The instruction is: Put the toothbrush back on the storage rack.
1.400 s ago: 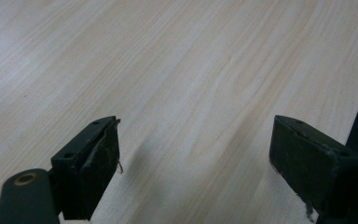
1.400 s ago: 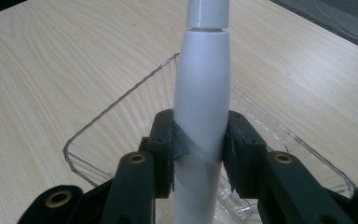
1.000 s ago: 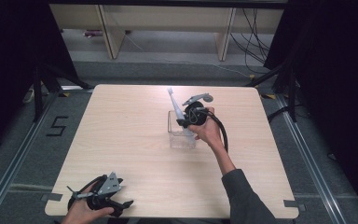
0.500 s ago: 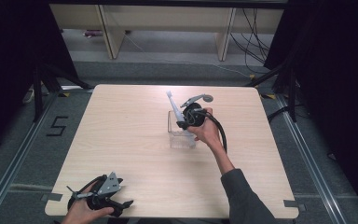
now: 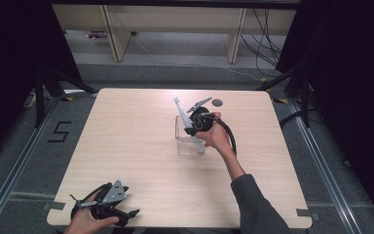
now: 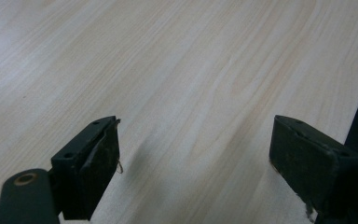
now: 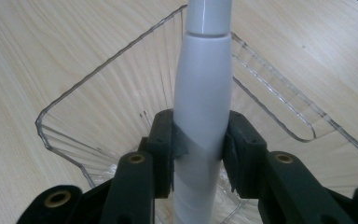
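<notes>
A clear, ribbed plastic container (image 5: pixel 189 145) stands upright near the middle of the table. A long white handle-shaped tool (image 5: pixel 180 111) leans in it, its upper end sticking out toward the far left. My right gripper (image 5: pixel 195 127) reaches in from the right and is shut on this tool. In the right gripper view both pads press the white tool (image 7: pixel 203 79) just above the container's rim (image 7: pixel 121 52), with my right gripper (image 7: pixel 200 142) closed around it. My left gripper (image 5: pixel 128 215) lies at the table's front left corner in a hand, open, with bare wood between the jaws of my left gripper (image 6: pixel 193 137).
A small dark round disc (image 5: pixel 217 102) lies on the table beyond the container. The light wooden table (image 5: pixel 126 131) is edged by dark floor and metal rails. Shelving and cables stand at the back.
</notes>
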Demonstrator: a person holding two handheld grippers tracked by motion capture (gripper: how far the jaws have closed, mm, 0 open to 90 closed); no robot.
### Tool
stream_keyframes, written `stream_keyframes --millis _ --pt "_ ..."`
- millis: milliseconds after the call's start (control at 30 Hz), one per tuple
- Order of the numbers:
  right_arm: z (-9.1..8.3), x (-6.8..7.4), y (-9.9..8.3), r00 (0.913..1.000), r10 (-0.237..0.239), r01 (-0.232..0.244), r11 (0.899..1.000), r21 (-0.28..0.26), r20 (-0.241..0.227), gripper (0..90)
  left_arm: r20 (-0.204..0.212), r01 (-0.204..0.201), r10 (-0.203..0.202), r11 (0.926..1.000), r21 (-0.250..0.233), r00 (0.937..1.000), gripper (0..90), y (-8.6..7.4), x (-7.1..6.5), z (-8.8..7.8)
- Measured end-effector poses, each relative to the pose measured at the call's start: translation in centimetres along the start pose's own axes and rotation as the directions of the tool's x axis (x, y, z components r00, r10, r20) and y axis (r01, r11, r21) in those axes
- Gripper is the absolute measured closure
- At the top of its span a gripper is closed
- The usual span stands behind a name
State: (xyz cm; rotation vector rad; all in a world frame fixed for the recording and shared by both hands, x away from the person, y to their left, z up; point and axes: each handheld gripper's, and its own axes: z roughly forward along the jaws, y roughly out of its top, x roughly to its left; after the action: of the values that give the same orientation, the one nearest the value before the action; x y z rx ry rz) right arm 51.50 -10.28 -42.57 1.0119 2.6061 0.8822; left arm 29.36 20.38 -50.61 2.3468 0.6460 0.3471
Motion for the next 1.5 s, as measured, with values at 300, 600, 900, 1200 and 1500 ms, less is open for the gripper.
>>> stream_keyframes --millis 300,600,900,1200,1500 --pt "0.2 -0.5 0.1 0.999 -0.044 0.044 0.999 -0.012 -0.005 66.1 0.0 -0.004 0.004 1.0 0.005 1.0 15.6 0.0 0.0 0.0" --pt "0.2 -0.6 -0.1 0.9976 -0.066 0.066 0.998 0.0 -0.021 67.0 0.005 0.004 -0.004 1.0 0.003 1.0 15.6 0.0 -0.1 0.0" --pt "-0.5 -0.6 -0.3 0.9984 -0.052 0.051 0.998 -0.035 -0.024 60.7 -0.001 -0.002 0.002 1.0 0.004 1.0 15.6 0.0 0.0 0.0" --pt "-2.9 -0.9 -0.8 0.9993 -0.014 0.01 0.994 -0.104 -0.035 46.8 0.0 0.002 -0.002 1.0 -0.002 1.0 15.6 0.0 -0.1 0.1" --pt "-4.4 -1.1 -1.9 0.999 0.03 -0.035 0.986 -0.166 -0.032 40.9 -0.002 0.014 -0.014 0.9999 -0.003 0.9999 15.6 -0.1 -0.2 0.1"
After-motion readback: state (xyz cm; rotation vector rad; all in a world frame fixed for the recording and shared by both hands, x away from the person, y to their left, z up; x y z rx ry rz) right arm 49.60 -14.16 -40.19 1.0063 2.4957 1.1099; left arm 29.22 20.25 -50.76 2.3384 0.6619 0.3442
